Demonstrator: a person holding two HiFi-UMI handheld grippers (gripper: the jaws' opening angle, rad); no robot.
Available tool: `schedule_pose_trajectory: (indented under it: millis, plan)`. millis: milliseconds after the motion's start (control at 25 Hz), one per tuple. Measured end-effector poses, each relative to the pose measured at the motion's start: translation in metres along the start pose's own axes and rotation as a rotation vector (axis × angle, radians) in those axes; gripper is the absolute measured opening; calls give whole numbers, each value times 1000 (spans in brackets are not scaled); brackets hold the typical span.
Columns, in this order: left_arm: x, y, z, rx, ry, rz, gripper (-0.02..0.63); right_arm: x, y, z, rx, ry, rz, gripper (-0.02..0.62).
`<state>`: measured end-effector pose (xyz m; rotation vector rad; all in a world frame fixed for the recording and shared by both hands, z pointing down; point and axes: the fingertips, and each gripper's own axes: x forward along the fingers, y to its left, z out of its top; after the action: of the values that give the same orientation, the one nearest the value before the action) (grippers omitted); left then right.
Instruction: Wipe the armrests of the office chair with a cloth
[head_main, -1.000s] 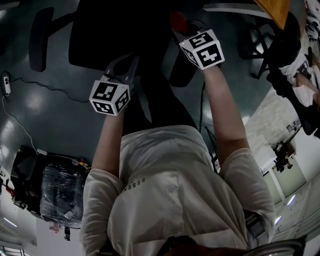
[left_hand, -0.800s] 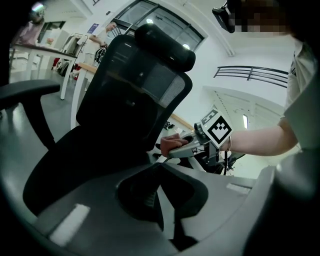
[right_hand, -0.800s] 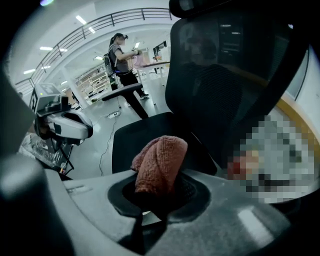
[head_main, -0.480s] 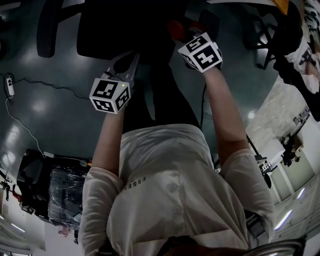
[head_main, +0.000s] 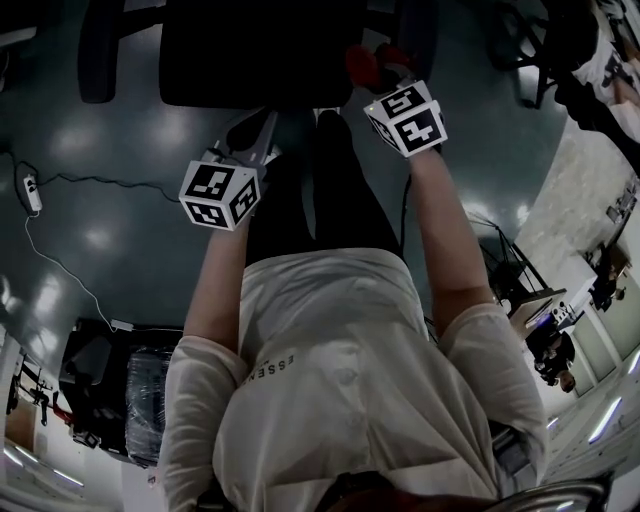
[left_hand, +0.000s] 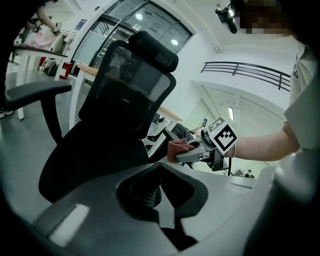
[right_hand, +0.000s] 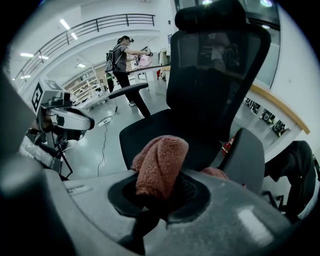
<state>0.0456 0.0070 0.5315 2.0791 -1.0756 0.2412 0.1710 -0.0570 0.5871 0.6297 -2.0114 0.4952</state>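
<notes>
slippage risk: rubbing the armrest (right_hand: 245, 155) at 3 o'clock could drag the bunched cloth (right_hand: 160, 162) from the clamped right claw (right_hand: 159, 197); left claw (head_main: 250, 128) gapes empty.

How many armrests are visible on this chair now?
2. Far armrest at the right gripper view's left; near armrest just right of the cloth.
</notes>
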Motion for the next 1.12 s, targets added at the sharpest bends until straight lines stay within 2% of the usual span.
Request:
schedule_pose_trajectory:
  millis: [240, 440, 560, 640, 800, 920, 1120]
  plan:
    - [-18, -10, -11, 37, 9, -27, 17, -12, 24, -25, 77, -8, -20, 55]
    - [-32, -21, -3, 70, -15, -46, 17, -25, 42, -42, 212, -44, 26, 55]
    - [-47, -30, 8, 77, -43, -55, 17, -41, 48, -38, 283, -113, 47, 55]
    - [-60, -38, 21, 86, -78, -55, 17, -56, 53, -30, 288, -166, 39, 54]
    - [-82, -59, 44, 142, -116, -60, 17, -96, 70, -7, 223, -284, -22, 54]
    - [-97, -76, 62, 182, -154, -53, 17, -132, 80, 16, 191, -413, -74, 54]
    - [-120, -99, 115, 269, -277, -29, 17, -194, 74, 56, 178, -609, -148, 54]
